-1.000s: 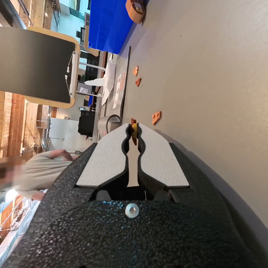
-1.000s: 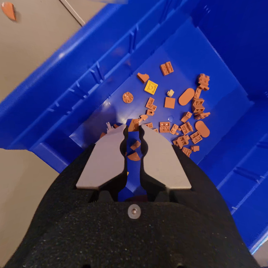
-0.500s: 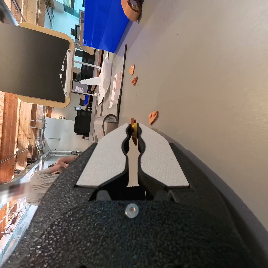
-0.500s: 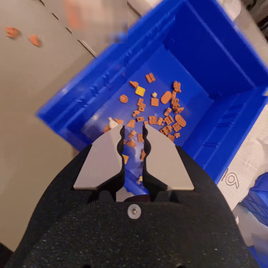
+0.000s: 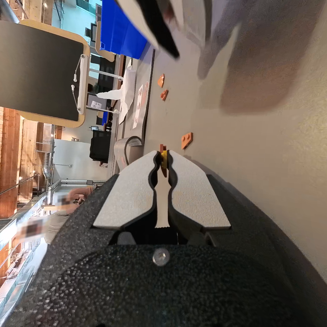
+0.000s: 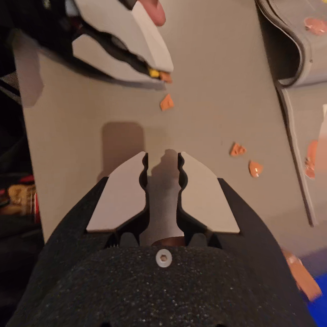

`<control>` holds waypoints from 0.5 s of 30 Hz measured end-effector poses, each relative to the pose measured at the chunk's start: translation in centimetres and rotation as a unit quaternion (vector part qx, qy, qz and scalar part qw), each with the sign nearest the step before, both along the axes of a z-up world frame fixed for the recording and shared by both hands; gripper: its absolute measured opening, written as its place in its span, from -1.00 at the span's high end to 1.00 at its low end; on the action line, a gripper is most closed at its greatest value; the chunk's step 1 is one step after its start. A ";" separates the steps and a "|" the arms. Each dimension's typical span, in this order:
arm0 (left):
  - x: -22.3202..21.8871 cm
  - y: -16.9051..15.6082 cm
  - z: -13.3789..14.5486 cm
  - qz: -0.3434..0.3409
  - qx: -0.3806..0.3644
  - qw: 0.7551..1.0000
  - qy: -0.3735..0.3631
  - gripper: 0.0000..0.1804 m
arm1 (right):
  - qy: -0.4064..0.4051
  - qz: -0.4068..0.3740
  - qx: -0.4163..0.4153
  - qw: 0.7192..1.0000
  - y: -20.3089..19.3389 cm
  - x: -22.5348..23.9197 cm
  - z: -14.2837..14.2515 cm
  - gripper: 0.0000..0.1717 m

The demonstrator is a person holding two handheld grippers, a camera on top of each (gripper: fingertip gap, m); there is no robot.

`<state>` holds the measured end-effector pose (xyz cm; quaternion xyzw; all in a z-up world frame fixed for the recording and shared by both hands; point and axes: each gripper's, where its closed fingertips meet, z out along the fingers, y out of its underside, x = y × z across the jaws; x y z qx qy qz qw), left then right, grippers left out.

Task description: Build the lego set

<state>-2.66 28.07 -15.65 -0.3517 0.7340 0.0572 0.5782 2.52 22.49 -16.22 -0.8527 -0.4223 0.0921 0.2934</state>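
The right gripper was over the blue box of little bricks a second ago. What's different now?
The right gripper swung away from the blue bin to the grey mat, jaws wider and empty. The left gripper stayed clamped on its yellow and orange brick stack.

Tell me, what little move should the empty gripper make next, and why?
Probably glide forward to the orange wedge plate. The right gripper is open with nothing in it, hovering over bare grey table, while the left gripper already pinches a yellow and orange brick stack.
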 end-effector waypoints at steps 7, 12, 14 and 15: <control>-0.4 -0.2 0.0 0.009 -0.005 1.000 -0.008 0.93 | 0.007 0.001 -0.003 1.000 3.3 -3.6 -1.9 0.63; -0.6 -0.2 0.0 0.019 -0.003 1.000 -0.014 0.93 | -0.011 0.035 0.011 0.999 4.0 -4.3 -1.9 0.78; -0.8 -0.2 0.1 0.026 -0.003 1.000 -0.016 0.93 | -0.035 0.060 0.022 0.997 4.6 -3.9 -1.9 0.83; -0.8 -0.1 0.1 0.029 -0.002 0.999 -0.017 0.93 | -0.046 0.079 0.027 0.995 4.9 -3.6 -1.9 0.83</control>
